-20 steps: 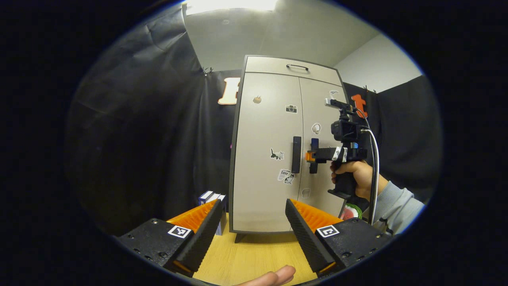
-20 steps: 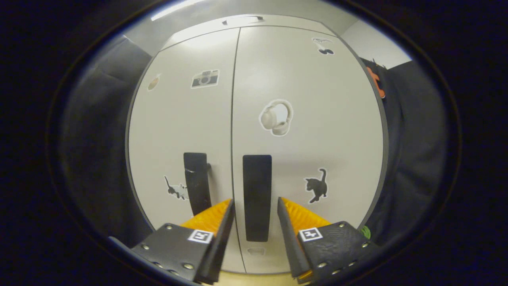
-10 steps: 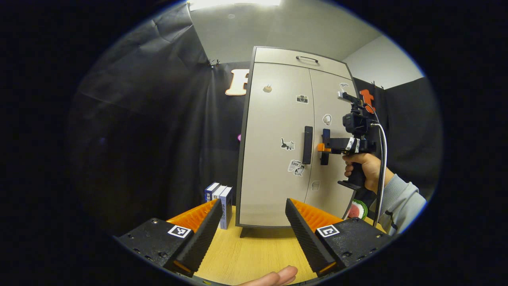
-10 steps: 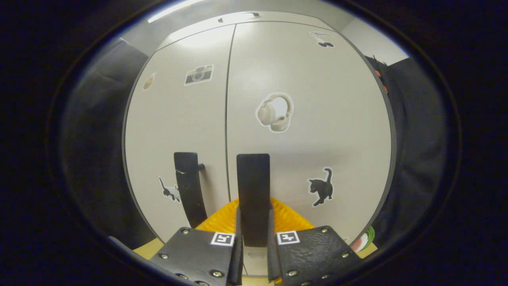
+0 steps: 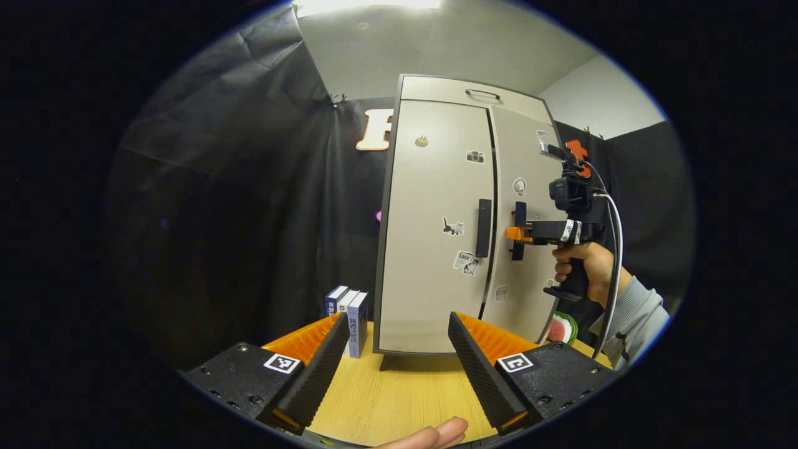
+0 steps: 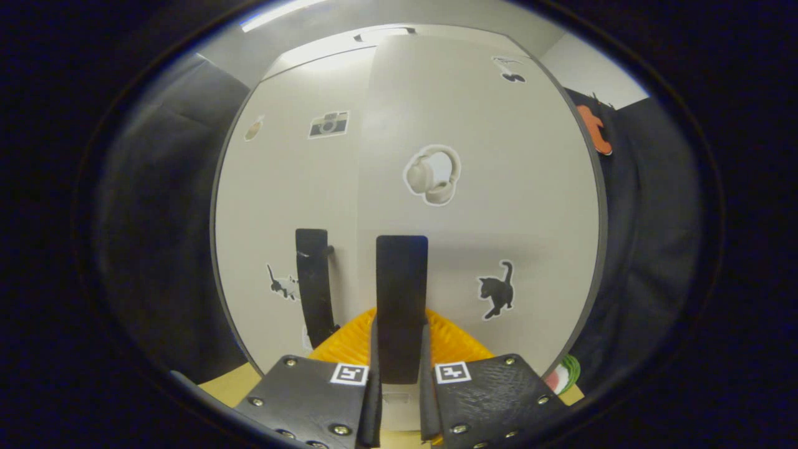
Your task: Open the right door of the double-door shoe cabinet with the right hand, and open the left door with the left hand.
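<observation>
Right hand-held gripper (image 6: 399, 380) clamped on the black vertical bar handle (image 6: 401, 305) of the beige right cabinet door (image 6: 499, 187); that door stands slightly ajar. Left hand-held gripper (image 5: 396, 362) spread wide, holding nothing, above the light wooden tabletop (image 5: 405, 399), well apart from the shut left door (image 5: 430, 237).

The right gripper (image 6: 399, 380) has both fingers pressed together on a handle. The left gripper (image 5: 396, 355) is held level with its fingers spread wide.
</observation>
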{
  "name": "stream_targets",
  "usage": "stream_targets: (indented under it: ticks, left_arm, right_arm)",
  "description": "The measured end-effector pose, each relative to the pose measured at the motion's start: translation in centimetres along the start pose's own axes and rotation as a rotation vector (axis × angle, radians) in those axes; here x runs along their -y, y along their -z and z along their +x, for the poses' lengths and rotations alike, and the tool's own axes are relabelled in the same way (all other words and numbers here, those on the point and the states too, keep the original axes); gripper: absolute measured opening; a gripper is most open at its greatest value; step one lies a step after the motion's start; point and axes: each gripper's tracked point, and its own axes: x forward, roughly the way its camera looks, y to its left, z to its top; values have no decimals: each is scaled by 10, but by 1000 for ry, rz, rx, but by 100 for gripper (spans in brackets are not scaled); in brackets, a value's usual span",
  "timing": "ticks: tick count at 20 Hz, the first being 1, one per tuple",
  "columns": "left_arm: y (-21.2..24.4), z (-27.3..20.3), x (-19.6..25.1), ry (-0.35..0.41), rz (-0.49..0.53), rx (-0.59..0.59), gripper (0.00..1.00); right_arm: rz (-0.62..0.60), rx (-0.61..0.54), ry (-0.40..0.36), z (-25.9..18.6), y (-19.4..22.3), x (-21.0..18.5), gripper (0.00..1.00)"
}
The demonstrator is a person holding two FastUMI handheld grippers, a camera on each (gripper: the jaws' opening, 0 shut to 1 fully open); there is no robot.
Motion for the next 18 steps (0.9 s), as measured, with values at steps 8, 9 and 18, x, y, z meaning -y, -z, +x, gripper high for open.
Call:
stream_targets:
  ticks: [8,9,18]
  left_arm:
    - [2,-11,30,43,24,-15,99]
    - [0,-13,32,46,30,-9,99]
    - [-12,-25,45,44,47,24,99]
  right_arm:
    - [22,-28,-58,-36,3,9,25]
    - [37,-38,-63,-38,4,10,25]
    - [65,-112,-103,-71,9,23,25]
